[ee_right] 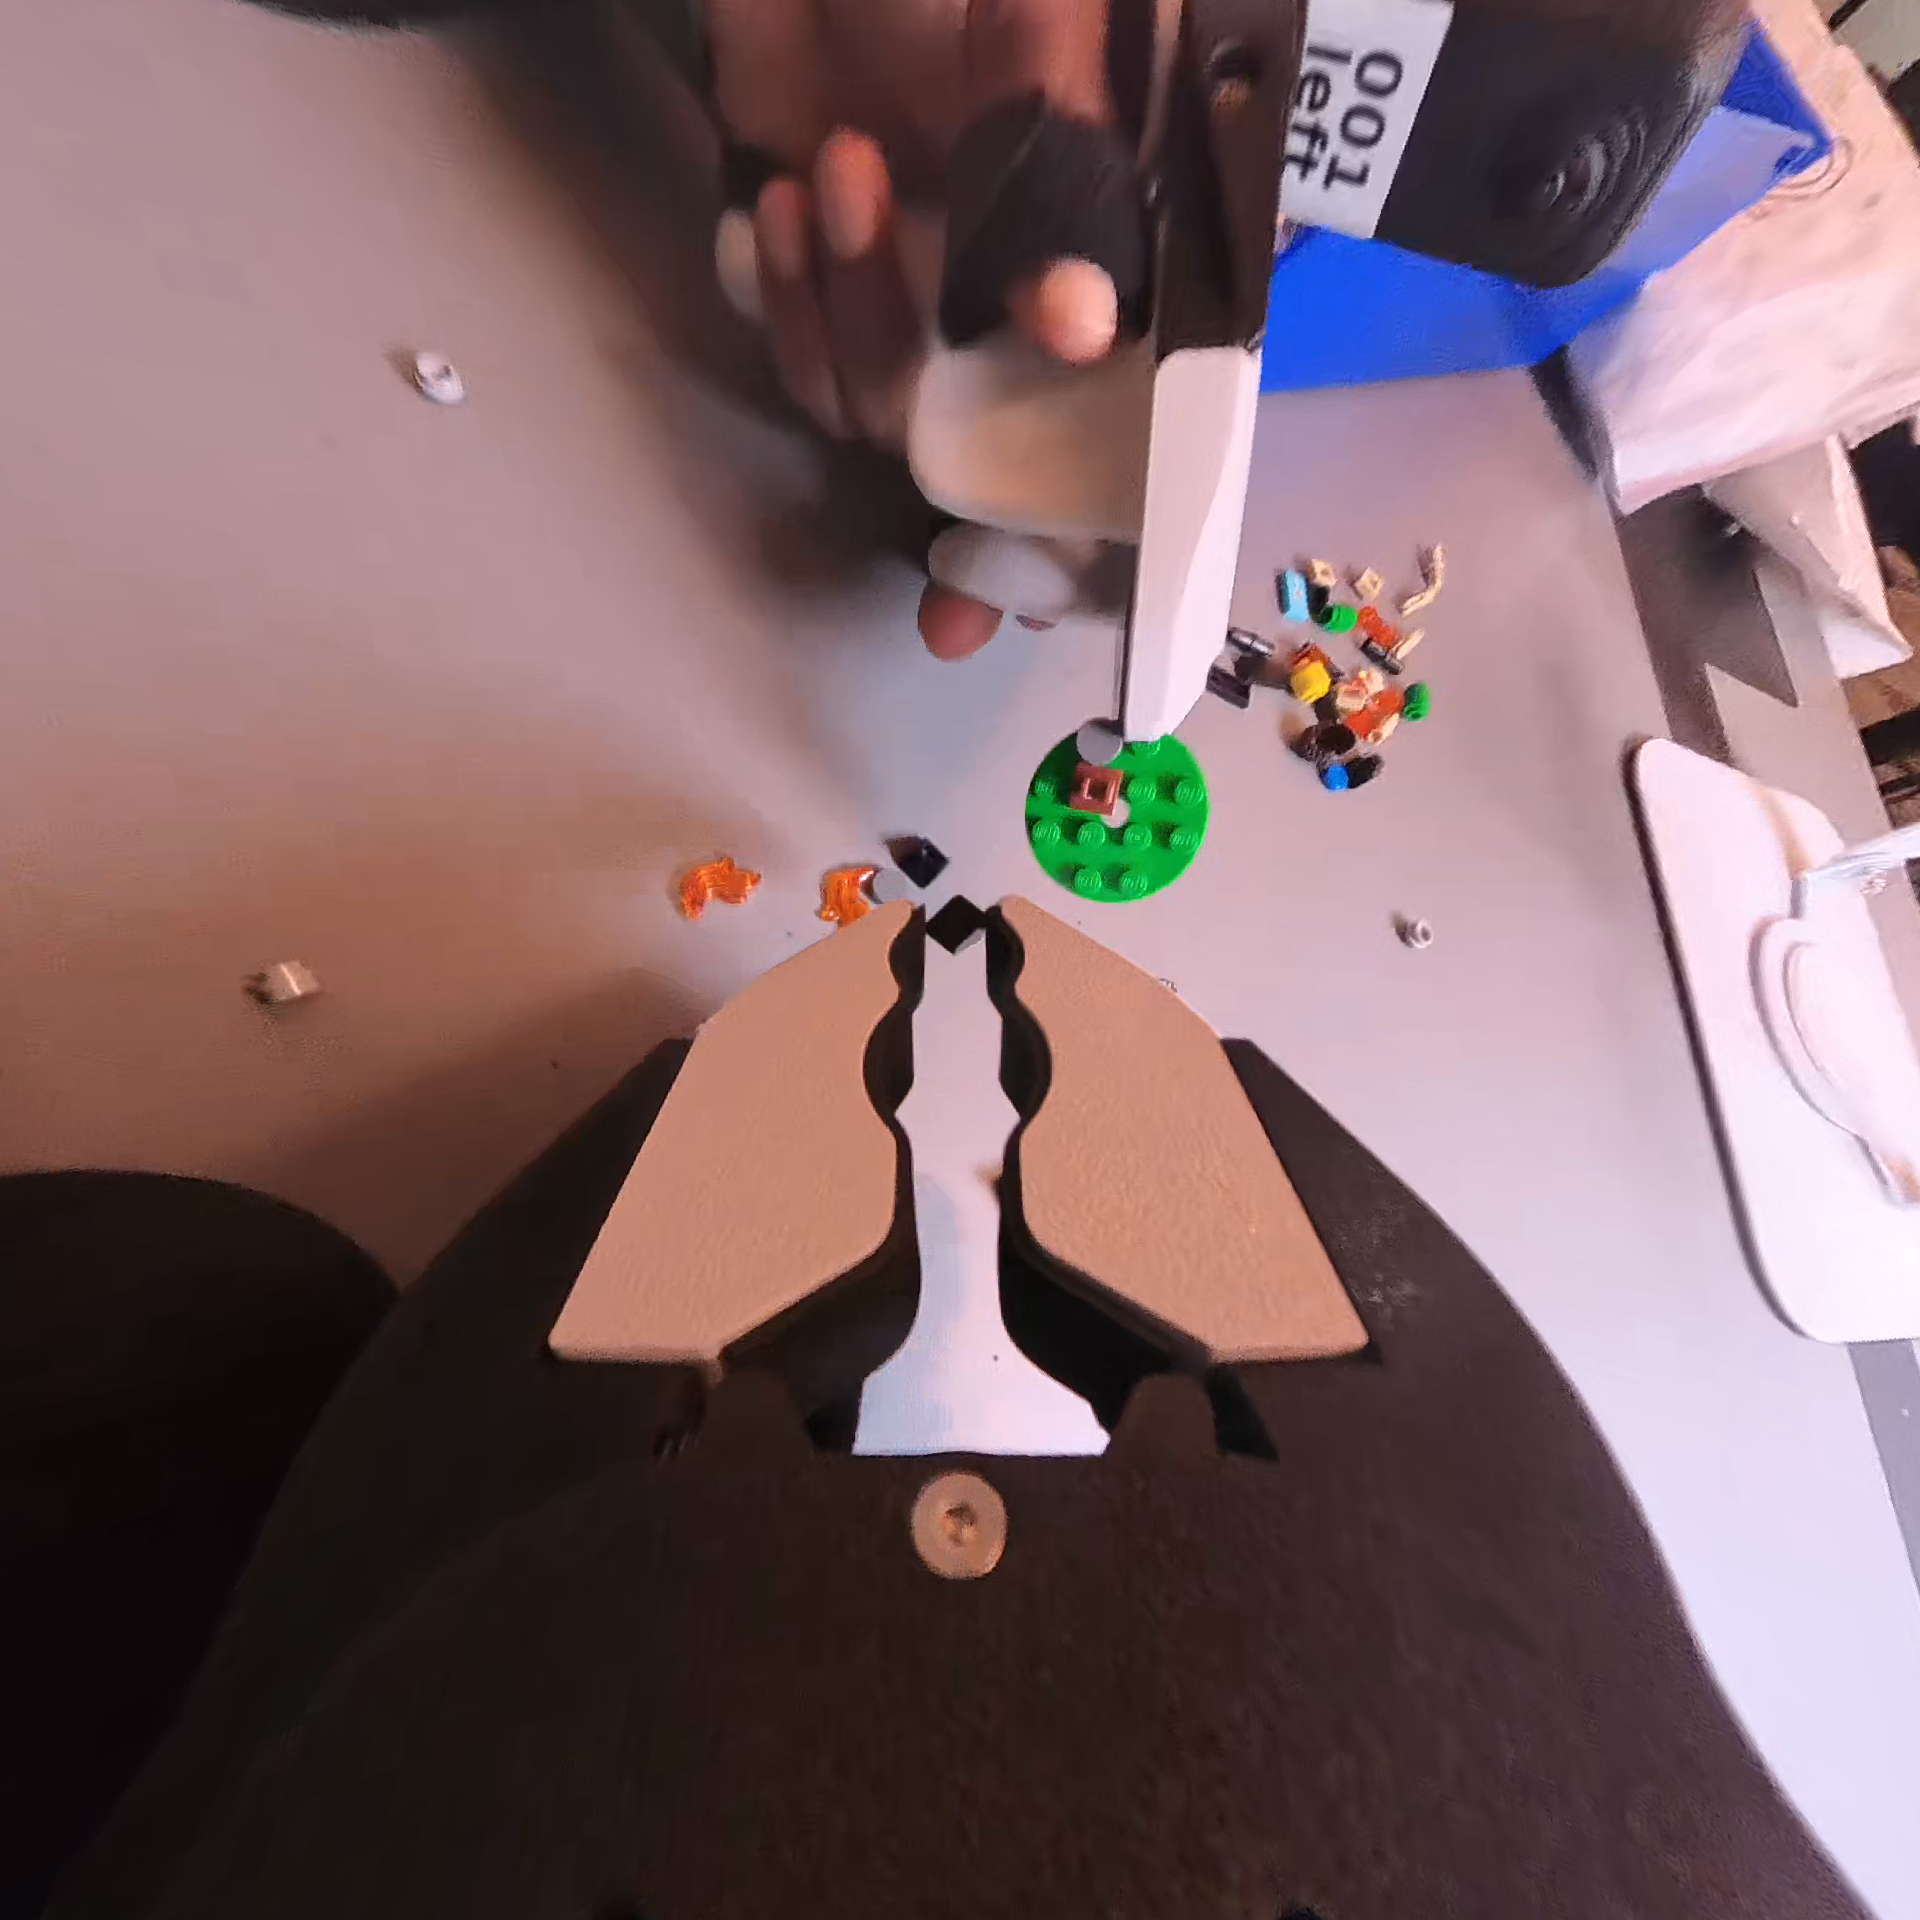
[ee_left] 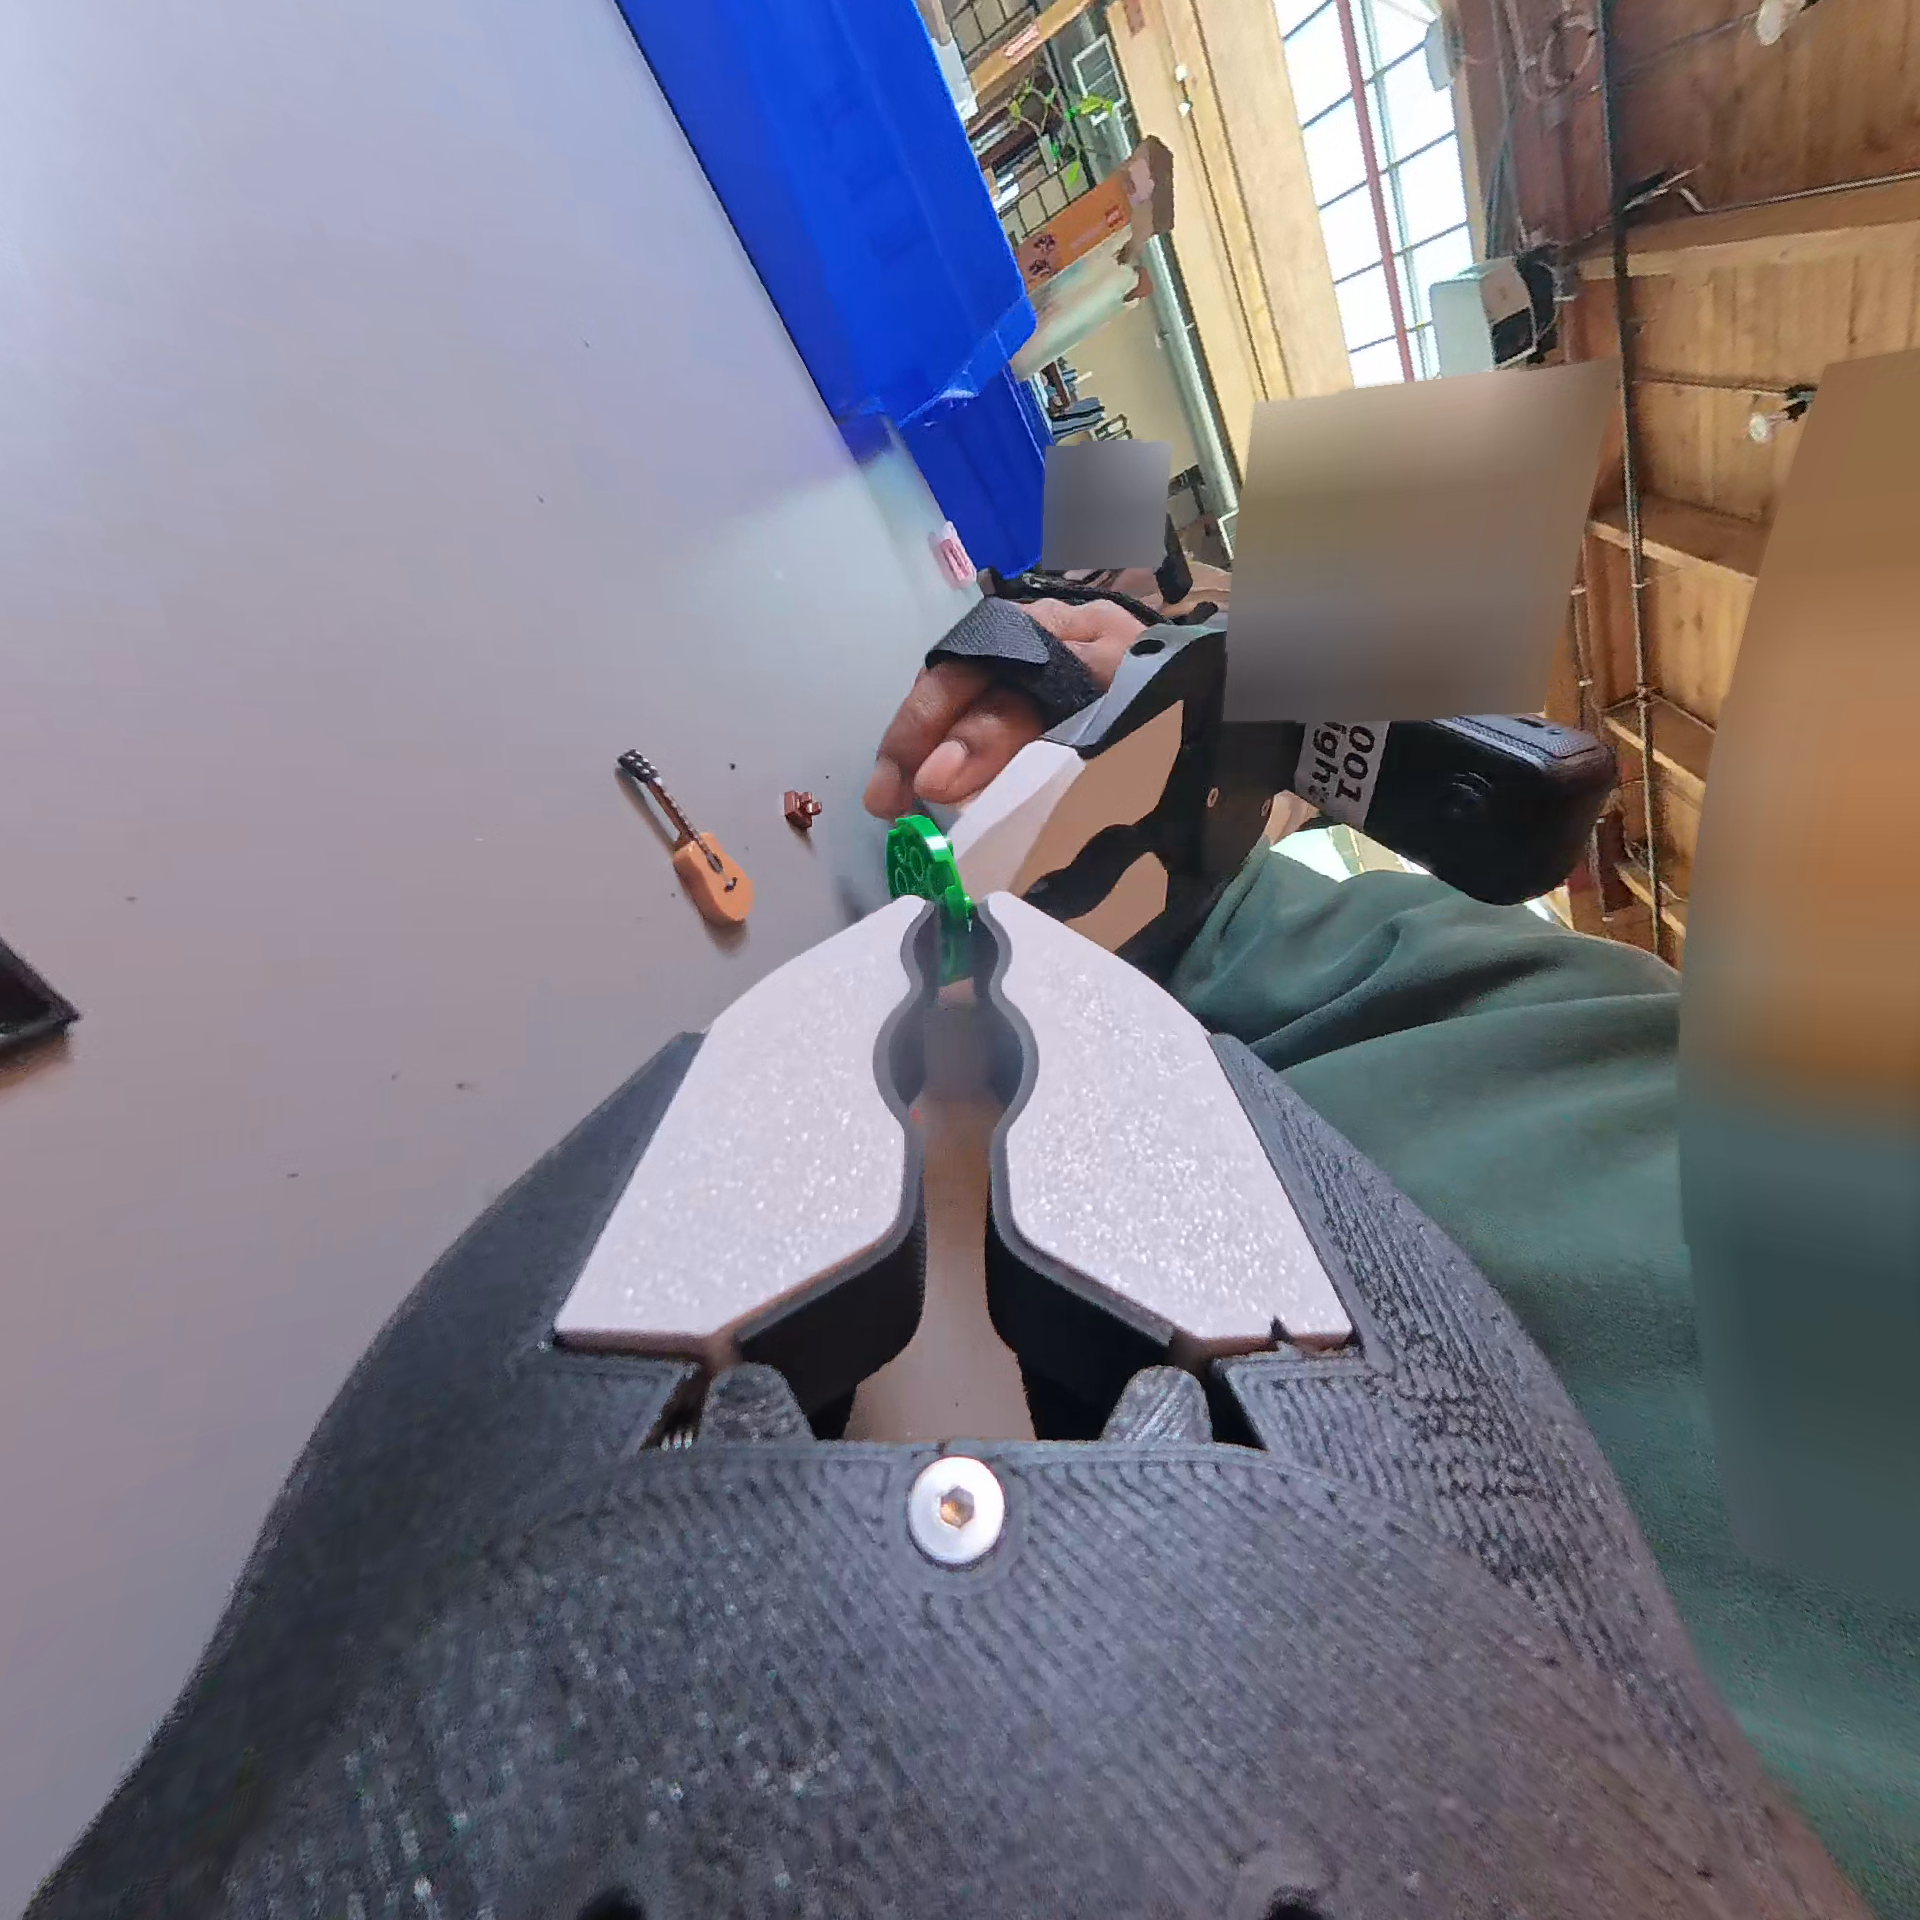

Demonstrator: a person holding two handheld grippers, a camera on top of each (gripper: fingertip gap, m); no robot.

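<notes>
Left wrist view, left to right: toy guitar (ee_left: 691, 831) lies flat on the grey table (ee_left: 312, 520). A small brown piece (ee_left: 800, 805) sits just beside it to the right.

Left gripper (ee_left: 954, 909): jaws clenched on the rim of a green round plate (ee_left: 920, 862). The plate stands on edge, off the table, poking out past the fingertips. The hand (ee_left: 935, 727) working the other gripper is right behind it.

Right wrist view, left to right:
- a beige bit (ee_right: 281, 982) and a white bit (ee_right: 436, 374), loose and well apart
- two orange flame pieces (ee_right: 717, 883), with a grey round stud (ee_right: 891, 885) and a black sloped piece (ee_right: 920, 862) just beside the second flame

Right gripper (ee_right: 954, 920): jaws nearly closed on a small black piece (ee_right: 951, 927). The piece spans the gap corner to corner and both tips look to touch it. Can't tell whether it is lifted or resting on the table.

Right of that, the green plate faces the camera, held at its far edge. It carries a brown square piece (ee_right: 1091, 787) near its centre hole. Another grey stud (ee_right: 1099, 742) is at the rim, by the left gripper's tip.

Further right is a pile of mixed small pieces (ee_right: 1351, 675) on the table, then a lone grey bit (ee_right: 1415, 930).

Containers:
- blue bin (ee_left: 831, 208) at the table's far side, inside not visible
- white moulded tray (ee_right: 1683, 987) at the right edge, with something clear at its far side that I can't make out
</notes>
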